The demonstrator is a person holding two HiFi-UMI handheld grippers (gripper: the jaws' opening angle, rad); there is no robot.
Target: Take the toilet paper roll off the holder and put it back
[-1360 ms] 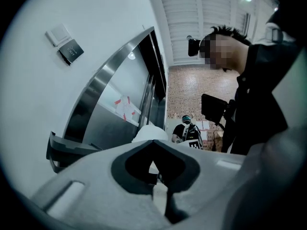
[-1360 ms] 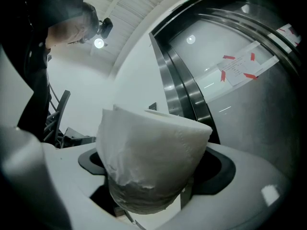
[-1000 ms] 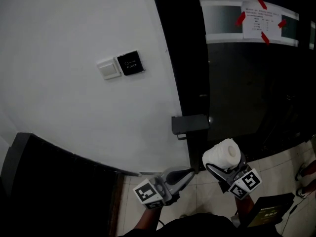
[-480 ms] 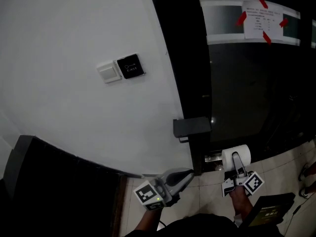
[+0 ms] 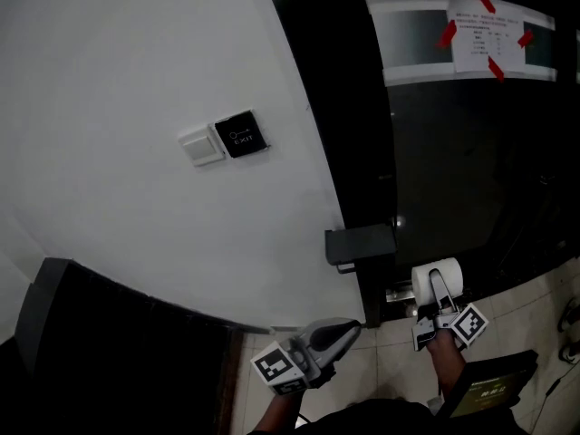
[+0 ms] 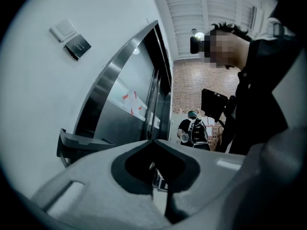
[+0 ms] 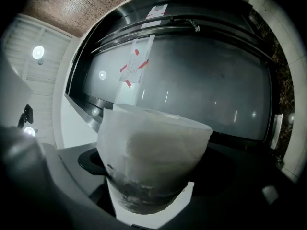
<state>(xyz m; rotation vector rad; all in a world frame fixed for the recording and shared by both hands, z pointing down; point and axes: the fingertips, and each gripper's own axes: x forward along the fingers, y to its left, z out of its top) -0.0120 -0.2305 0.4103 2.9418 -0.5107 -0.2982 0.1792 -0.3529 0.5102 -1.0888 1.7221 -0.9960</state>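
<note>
In the head view, the right gripper (image 5: 439,290) is clasping the toilet paper roll (image 5: 424,285) just below and to the right of the dark holder (image 5: 361,243) on the door frame, probably lining it up for remounting. The left gripper (image 5: 343,332) is hanging low beside the white wall (image 5: 136,62), well apart from the roll, apparently idle. In the left gripper view, its jaws are pressing together with nothing between them, pointing towards the holder. In the right gripper view, the jaws are standing wide on either side of the roll, gripping it with its end facing the dark door (image 7: 201,80).
</note>
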